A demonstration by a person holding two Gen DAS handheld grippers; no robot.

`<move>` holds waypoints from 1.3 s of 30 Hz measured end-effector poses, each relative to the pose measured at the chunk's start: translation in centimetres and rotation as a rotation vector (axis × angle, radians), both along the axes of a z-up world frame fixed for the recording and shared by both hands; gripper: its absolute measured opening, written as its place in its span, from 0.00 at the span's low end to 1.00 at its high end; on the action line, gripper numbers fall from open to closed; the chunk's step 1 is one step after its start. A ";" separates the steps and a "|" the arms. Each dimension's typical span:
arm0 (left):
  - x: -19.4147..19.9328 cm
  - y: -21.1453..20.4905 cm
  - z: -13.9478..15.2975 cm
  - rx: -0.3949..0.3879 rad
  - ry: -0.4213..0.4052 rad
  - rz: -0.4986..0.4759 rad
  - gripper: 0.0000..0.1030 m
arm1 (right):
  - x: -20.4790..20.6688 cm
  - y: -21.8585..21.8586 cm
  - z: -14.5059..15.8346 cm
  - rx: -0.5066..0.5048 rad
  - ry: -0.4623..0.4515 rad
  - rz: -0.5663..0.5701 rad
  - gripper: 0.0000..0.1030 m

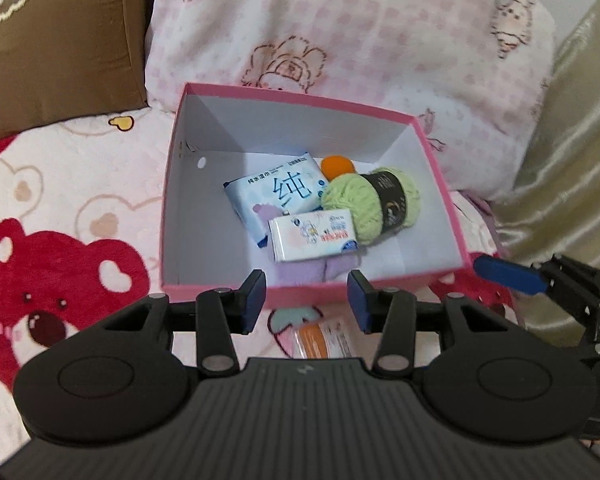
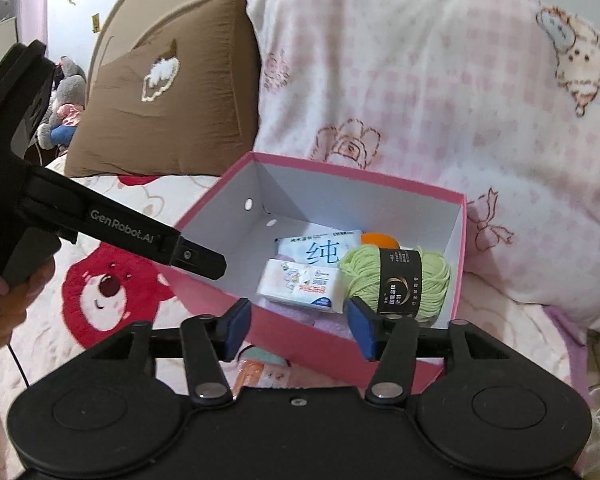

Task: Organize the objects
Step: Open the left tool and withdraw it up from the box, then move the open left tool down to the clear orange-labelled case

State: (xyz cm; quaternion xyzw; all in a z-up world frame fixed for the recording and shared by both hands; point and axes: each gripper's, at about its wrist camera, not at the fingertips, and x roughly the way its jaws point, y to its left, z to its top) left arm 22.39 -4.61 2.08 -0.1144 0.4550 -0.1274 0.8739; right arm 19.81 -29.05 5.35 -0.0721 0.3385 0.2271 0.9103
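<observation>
Plainly the sorting is well along, and the step in hand looks like the pause between one drop and the next pick. Taking it from the left: the left gripper (image 1: 307,300) hangs over the near wall of the pink box (image 1: 172,184), its jaws spread a little with nothing between them. The right gripper (image 2: 296,326) hangs at the same near wall, jaws spread wider, also empty; the green yarn only shows behind its right pad.

Inside the box, from left to right, lie a blue-and-white wet wipes pack (image 1: 276,192), a small white tissue packet (image 1: 314,238) resting partly on it, a bit of purple cloth (image 1: 320,270) under them at the near wall, an orange ball (image 1: 336,166) toward the back, and a ball of green yarn (image 1: 370,204) with a black band against the right side. The left part of the box floor is bare.

Outside it, on the bear-print blanket (image 1: 60,208) just beside the near wall, an orange-and-white packet (image 1: 326,342) remains, half hidden behind the left gripper's body. I judge that this is the next thing to go in. The move calls for dropping the nearer gripper down and back toward it, jaws spread enough to straddle the flat packet, pinching its edges, then lifting clear of the wall and setting it on the bare left floor
</observation>
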 end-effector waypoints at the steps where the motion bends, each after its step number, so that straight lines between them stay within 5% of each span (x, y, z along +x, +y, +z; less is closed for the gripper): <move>1: -0.6 0.0 0.5 0.010 -0.003 -0.006 0.45 | -0.6 0.1 0.4 -0.005 -0.007 0.004 0.64; 12: -5.5 0.5 3.7 0.051 0.035 -0.067 0.66 | -5.1 -0.3 2.9 0.034 0.031 0.009 0.92; 15: -6.3 0.3 3.8 0.059 0.039 -0.086 0.78 | -5.9 -0.4 2.9 0.026 0.029 0.002 0.93; 25: -8.1 0.1 2.8 0.065 0.086 -0.124 0.91 | -8.1 -0.7 2.5 -0.001 0.055 -0.017 0.93; 39: -10.1 0.7 -0.1 -0.009 0.149 -0.125 0.94 | -11.4 -0.1 1.3 0.031 0.135 0.040 0.93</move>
